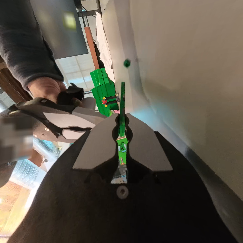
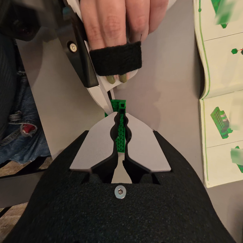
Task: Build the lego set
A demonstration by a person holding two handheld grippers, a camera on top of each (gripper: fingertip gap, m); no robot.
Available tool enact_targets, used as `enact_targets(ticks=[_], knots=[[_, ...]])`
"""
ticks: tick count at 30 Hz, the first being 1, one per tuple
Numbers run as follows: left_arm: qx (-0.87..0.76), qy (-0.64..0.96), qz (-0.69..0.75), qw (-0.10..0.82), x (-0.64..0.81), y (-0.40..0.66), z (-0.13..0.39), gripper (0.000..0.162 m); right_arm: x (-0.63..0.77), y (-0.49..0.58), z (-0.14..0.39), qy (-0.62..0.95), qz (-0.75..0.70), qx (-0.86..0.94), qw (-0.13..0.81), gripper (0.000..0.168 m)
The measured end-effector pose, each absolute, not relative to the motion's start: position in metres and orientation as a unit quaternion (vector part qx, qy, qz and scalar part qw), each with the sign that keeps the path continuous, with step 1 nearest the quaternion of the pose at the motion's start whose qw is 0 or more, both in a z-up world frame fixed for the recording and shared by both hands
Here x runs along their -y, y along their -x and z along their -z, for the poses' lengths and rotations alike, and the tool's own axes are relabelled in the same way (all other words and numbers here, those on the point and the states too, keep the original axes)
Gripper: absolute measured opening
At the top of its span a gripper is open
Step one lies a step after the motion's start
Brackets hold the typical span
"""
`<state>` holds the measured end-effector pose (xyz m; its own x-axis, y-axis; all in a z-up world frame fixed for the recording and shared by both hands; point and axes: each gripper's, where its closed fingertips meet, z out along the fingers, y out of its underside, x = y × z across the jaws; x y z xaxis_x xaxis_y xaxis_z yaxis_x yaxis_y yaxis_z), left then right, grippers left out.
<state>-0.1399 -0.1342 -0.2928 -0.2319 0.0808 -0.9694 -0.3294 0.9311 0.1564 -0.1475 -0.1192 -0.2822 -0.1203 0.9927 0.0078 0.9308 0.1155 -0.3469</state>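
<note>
The build is looking partly done: a chunky green assembly with black bars and a red piece is standing on the white worktop, while a loose dark green stud is lying apart and the open instruction booklet is showing further steps. Both grippers are pinching 1 green plate edge-on above the worktop; the left gripper is nearly closed on its thin edge, and the right gripper is clamping its studded length.
</note>
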Motion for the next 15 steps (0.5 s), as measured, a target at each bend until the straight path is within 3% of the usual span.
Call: enact_targets(ticks=[7,12,15], knots=[[-0.774,0.105,-0.162,0.603,0.126,0.14,0.298,0.006,0.108,0.138,0.268,0.691,-0.149,0.675,0.21,0.0],[-0.77,0.134,-0.14,0.608,0.12,0.141,0.296,0.006,0.1,0.087,0.25,0.765,-0.129,0.546,0.317,0.005],[-0.767,0.144,-0.134,0.611,0.117,0.141,0.295,0.006,0.109,0.036,0.256,0.836,-0.085,0.43,0.33,0.013]])
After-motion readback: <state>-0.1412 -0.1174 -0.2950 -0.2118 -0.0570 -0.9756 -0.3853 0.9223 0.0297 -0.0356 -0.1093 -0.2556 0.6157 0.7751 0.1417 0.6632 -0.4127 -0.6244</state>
